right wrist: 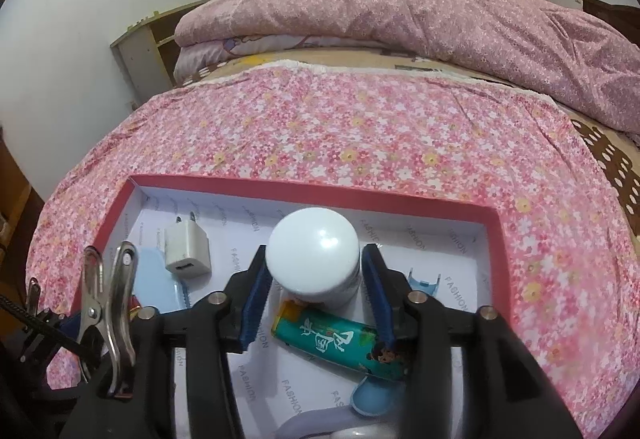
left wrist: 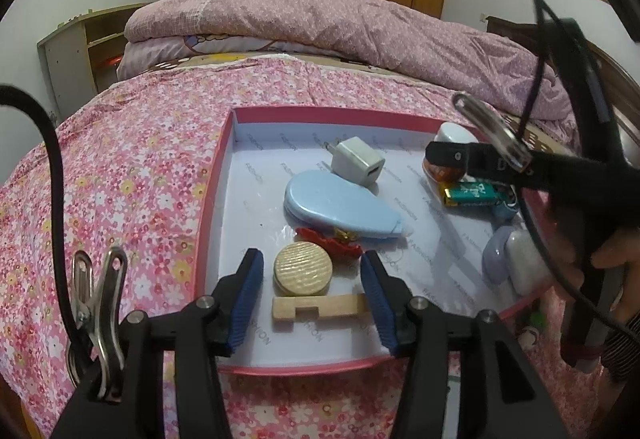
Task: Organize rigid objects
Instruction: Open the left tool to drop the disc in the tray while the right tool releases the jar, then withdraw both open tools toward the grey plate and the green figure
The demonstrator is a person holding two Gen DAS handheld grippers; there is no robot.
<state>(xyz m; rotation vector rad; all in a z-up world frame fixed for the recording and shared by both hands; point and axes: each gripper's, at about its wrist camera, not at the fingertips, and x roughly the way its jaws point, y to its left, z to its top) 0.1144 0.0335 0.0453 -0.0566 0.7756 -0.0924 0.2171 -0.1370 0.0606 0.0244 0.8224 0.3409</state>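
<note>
On the bed (left wrist: 132, 167), over its pink floral sheet, lies a shallow red-rimmed cardboard tray with a white printed lining (left wrist: 224, 159), close to the near edge of the bed.

Left gripper (left wrist: 313, 299): blue-padded fingers (left wrist: 250, 297) spread apart and holding nothing. Between them, at the tray's near edge, lie a round ribbed wooden disc (left wrist: 303, 268) and a pale notched wooden bar (left wrist: 316, 309); the bar's right end reaches the right pad, though actual contact cannot be confirmed. A red and gold trinket (left wrist: 334, 243) lies just behind the disc, partly under a light blue teardrop-shaped plastic case (left wrist: 340, 211). A white cube-shaped USB wall charger (left wrist: 358, 161) rests against the far side of that case.

Right gripper (right wrist: 314, 291): fingers (right wrist: 254, 299) set on either side of a white round-capped plastic bottle (right wrist: 314, 253), which stands toward the tray's far right corner. The pads are at or against its sides; a firm grip cannot be confirmed. A green printed cylindrical tube (right wrist: 340, 343) lies on its side on the tray floor just beneath this gripper. A small blue plastic piece (right wrist: 372, 397) lies at the tube's near end, and a pale blue clip (right wrist: 424, 283) lies just beyond the right pad.

Along the tray's right edge sits a lilac and white rounded case (left wrist: 508, 259). A folded pink quilt (left wrist: 340, 23) lies across the far side of the bed.
</note>
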